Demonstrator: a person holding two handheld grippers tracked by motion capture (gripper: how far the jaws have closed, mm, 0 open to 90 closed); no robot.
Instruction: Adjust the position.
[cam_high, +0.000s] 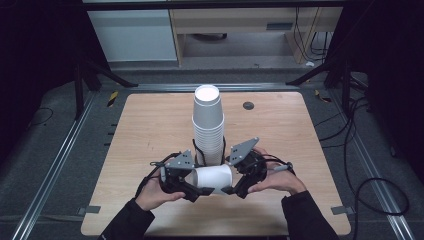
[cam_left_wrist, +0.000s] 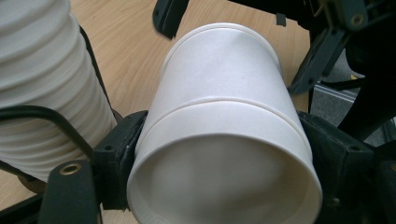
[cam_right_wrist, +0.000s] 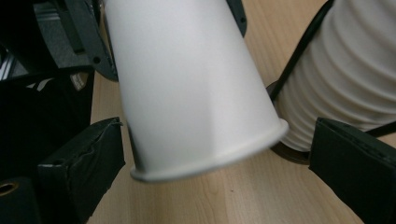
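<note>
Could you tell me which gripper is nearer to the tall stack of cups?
About equal: the left gripper sits just left of the cup stack, the right gripper just right, both below its base.

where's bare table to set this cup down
Free: the table left of the cup stack, and right of it past the round grommet. Crowded: the near middle, where both tools flank the lying cup in front of the stack.

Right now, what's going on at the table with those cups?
A person works a gripper in each hand over two nested white paper cups held sideways in front of the tall cup stack. The left gripper clamps the outer cup near its open mouth. The right gripper sits at the cups' bottom end, its jaws apart and off the wall, so the cups are not yet separated.
</note>
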